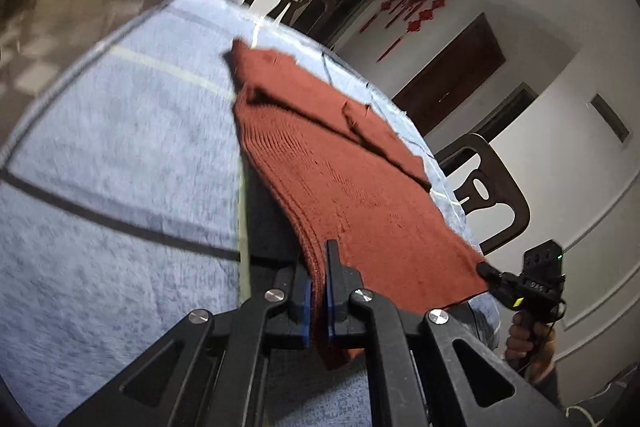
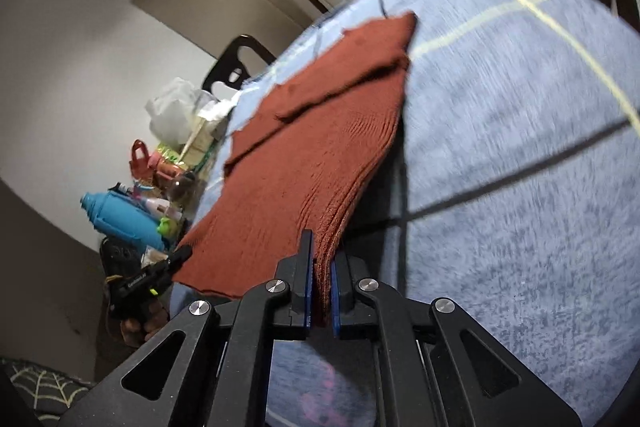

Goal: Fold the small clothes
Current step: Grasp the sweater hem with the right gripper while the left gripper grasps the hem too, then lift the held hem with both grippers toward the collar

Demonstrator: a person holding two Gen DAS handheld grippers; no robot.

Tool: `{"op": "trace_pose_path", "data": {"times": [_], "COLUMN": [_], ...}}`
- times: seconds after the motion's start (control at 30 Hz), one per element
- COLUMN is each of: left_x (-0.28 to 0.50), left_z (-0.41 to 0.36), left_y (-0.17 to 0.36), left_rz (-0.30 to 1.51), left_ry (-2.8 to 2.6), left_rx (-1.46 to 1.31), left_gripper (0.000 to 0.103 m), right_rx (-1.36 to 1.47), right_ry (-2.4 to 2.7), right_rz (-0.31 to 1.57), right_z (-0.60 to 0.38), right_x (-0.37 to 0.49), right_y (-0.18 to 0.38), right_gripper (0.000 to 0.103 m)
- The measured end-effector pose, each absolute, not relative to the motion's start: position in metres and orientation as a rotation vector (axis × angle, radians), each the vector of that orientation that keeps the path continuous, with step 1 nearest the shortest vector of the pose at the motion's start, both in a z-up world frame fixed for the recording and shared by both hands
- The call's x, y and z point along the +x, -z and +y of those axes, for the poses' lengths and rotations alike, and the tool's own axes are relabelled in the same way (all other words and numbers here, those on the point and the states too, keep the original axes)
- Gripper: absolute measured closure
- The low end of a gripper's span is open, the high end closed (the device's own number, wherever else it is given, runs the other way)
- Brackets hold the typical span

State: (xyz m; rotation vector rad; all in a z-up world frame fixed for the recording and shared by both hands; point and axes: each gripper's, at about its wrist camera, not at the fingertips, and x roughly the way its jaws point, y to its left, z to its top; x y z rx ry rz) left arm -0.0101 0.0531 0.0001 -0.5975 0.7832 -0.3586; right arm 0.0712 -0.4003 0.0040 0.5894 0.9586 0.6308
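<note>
A rust-red knitted garment (image 1: pixel 352 171) lies stretched over the blue cloth-covered table (image 1: pixel 120 131), its near edge lifted. My left gripper (image 1: pixel 319 291) is shut on one near corner of it. My right gripper (image 2: pixel 322 291) is shut on the other near corner of the garment (image 2: pixel 320 147). The right gripper also shows in the left wrist view (image 1: pixel 486 269) at the garment's far corner. The left gripper shows in the right wrist view (image 2: pixel 184 253) likewise. A sleeve is folded across the garment's upper part.
The blue cloth (image 2: pixel 520 147) has dark and pale yellow stripes. Dark wooden chairs (image 1: pixel 480 187) stand around the table. A pile of clutter with a blue bottle (image 2: pixel 120 215) and plastic bags (image 2: pixel 176 107) sits beside the table.
</note>
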Motion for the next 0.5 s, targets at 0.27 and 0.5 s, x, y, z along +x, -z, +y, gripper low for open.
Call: {"op": "trace_pose_path", "data": {"times": [0.27,0.5], "left_x": [0.002,0.054], "left_z": [0.051,0.058], "left_y": [-0.034,-0.071], "left_rz": [0.690,0.615], "left_ry": [0.392,0.387], "left_rx": [-0.580,-0.561], "left_gripper": [0.097,0.097], "right_rx": [0.592,0.623], "right_ry": [-0.677,-0.697], "right_rz": [0.902,0.795], "right_z": [-0.397,-0.395], "right_x": [0.083,0.141], "right_y": [-0.026,-0.066], "right_gripper": [0.097,0.097]}}
